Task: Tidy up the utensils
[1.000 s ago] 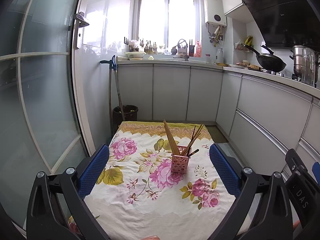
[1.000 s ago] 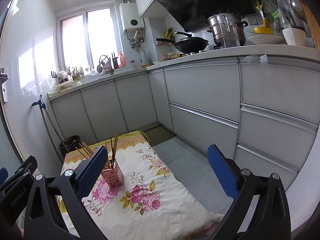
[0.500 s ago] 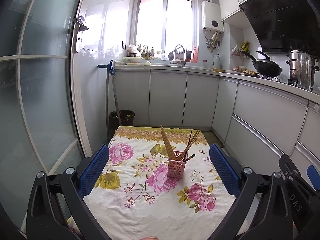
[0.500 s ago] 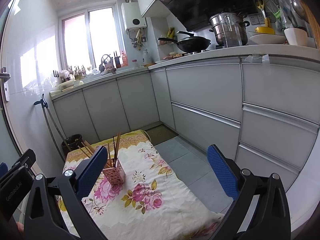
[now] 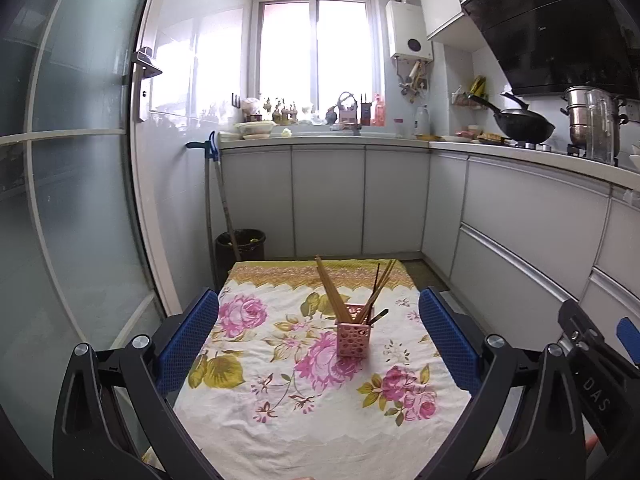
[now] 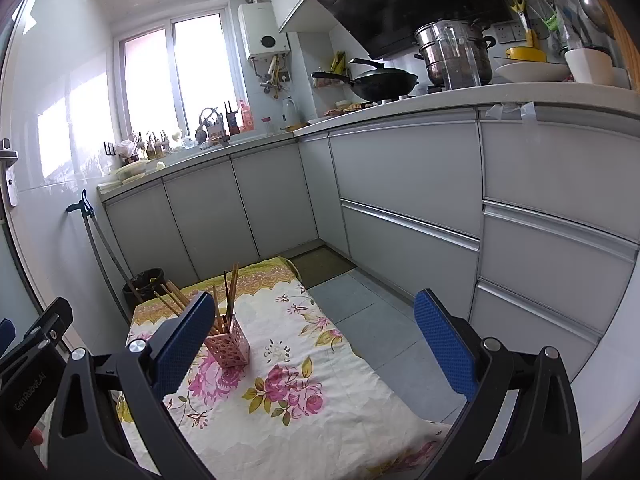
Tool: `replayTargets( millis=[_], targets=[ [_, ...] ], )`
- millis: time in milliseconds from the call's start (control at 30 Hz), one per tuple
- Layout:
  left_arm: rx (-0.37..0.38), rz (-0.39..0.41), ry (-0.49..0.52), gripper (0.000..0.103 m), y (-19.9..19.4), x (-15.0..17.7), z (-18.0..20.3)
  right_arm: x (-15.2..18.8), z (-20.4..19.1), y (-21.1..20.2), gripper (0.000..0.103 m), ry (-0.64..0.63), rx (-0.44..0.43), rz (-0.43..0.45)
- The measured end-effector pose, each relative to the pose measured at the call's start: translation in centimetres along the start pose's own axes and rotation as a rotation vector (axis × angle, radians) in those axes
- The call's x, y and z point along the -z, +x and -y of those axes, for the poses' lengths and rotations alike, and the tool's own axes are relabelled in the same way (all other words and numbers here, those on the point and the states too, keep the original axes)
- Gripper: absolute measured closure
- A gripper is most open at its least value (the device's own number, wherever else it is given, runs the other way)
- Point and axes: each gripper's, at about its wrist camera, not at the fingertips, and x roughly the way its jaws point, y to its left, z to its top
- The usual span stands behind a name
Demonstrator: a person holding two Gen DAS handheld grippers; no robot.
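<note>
Pink perforated holder [image 5: 353,335] stands upright near the middle of the flowered tablecloth [image 5: 280,400], seen through the left wrist camera. Chopsticks [image 5: 332,292] sit inside it, fanned out and leaning on the rim in different directions; one dark stick [image 5: 378,317] pokes out low on its right side. No loose utensils show on the cloth. Left gripper [image 5: 319,340]: jaws spread wide, nothing between the blue pads [image 5: 188,340]. It hangs above the near end of the table, well back from the holder, with the holder framed between the pads. Judgement: the sticks are already gathered, and the wide, empty stance suits a tool that is not committed to any grasp. Edge of the right gripper shows at lower right.

Right wrist camera: the holder [image 6: 228,342] appears at lower left, partly hidden behind the left blue pad [image 6: 182,344], chopsticks [image 6: 230,296] rising above it. Right gripper [image 6: 312,348]: jaws likewise wide apart and empty, aimed past the table edge toward the floor tiles [image 6: 360,320] and cabinet drawers [image 6: 412,216], so the holder is off its axis. Judgement: this tool is parked to the side, probably to leave the table clear. Whether any utensil lies outside both views, I cannot tell.
</note>
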Motion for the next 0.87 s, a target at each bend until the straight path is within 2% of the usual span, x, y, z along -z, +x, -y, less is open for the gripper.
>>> replayTargets(
  millis=[133,300,467,533,700,767,867],
  targets=[
    [-0.037,-0.045,0.002,0.007,0.9,0.1,-0.2,0.0,0.1,0.0,0.006,0.002,0.002,0.001],
    [-0.05,-0.001,0.008,0.007,0.8,0.2,-0.6,0.2,0.4,0.2,0.006,0.008,0.002,-0.016],
    [-0.017,0.024,-0.003,0.007,0.6,0.1,-1.0,0.2,0.5,0.1,0.006,0.012,0.001,-0.013],
    [0.0,0.009,-0.015,0.007,0.8,0.2,-1.1,0.2,0.6,0.1,0.006,0.015,0.0,-0.014],
    [-0.019,0.008,-0.028,0.007,0.7,-0.1,-1.3,0.1,0.8,0.1,0.006,0.018,-0.001,-0.011],
    [-0.028,-0.014,-0.034,0.007,0.9,-0.1,-1.4,0.2,0.8,0.1,0.006,0.019,-0.002,-0.012],
    [-0.004,-0.041,-0.046,0.007,1.2,0.0,-1.5,0.2,0.8,0.1,0.006,0.019,-0.004,-0.015]
  ],
)
